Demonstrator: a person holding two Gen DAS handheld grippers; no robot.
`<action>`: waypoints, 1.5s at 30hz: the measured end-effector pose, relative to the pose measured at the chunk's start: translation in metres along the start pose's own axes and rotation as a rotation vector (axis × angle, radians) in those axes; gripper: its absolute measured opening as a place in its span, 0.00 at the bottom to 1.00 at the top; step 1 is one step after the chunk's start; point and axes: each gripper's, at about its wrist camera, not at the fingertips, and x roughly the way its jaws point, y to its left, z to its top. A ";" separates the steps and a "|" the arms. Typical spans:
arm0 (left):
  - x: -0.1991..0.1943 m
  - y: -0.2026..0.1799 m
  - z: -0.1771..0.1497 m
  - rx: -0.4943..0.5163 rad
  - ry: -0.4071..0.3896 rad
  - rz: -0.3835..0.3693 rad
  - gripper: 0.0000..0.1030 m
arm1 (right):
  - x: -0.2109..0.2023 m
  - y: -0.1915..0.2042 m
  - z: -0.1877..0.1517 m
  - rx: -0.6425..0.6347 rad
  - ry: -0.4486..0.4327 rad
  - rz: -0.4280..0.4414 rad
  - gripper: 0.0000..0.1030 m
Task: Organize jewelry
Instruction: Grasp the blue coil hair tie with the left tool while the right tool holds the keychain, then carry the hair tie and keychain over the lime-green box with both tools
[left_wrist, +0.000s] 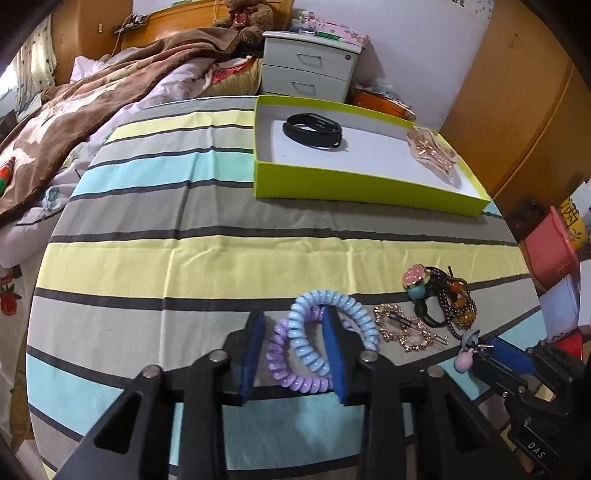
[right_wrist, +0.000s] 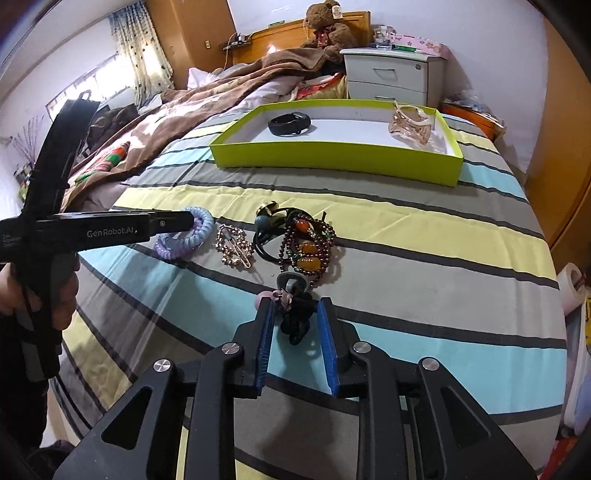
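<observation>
A lime-green tray (left_wrist: 354, 186) (right_wrist: 332, 162) lies on the striped bedspread and holds a black wristband (left_wrist: 313, 130) (right_wrist: 290, 123) and a bag of gold pieces (left_wrist: 434, 149) (right_wrist: 410, 127). My left gripper (left_wrist: 295, 321) is open, its pads around the blue coil hair tie (left_wrist: 306, 332) and purple coil hair tie (left_wrist: 291, 380). My right gripper (right_wrist: 295, 304) is open around a black hair tie with charms (right_wrist: 295, 317). Beside them lie a gold hair clip (left_wrist: 402, 328) (right_wrist: 234, 245), a bead bracelet (right_wrist: 310, 251) and a round-ornament tie (left_wrist: 417, 282).
A rumpled brown blanket (left_wrist: 74, 110) covers the bed's left side. A white two-drawer nightstand (left_wrist: 310, 66) stands behind the tray. Pink and red storage bins (left_wrist: 550, 251) sit beyond the bed's right edge.
</observation>
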 end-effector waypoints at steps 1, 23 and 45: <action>0.000 -0.001 -0.001 0.002 0.004 0.002 0.26 | 0.001 0.000 -0.001 0.001 0.009 0.007 0.24; -0.034 0.004 0.001 -0.016 -0.087 -0.021 0.11 | -0.025 -0.004 0.004 0.025 -0.079 -0.020 0.17; -0.049 -0.001 0.048 -0.019 -0.152 -0.048 0.11 | -0.041 -0.028 0.072 0.027 -0.179 -0.072 0.17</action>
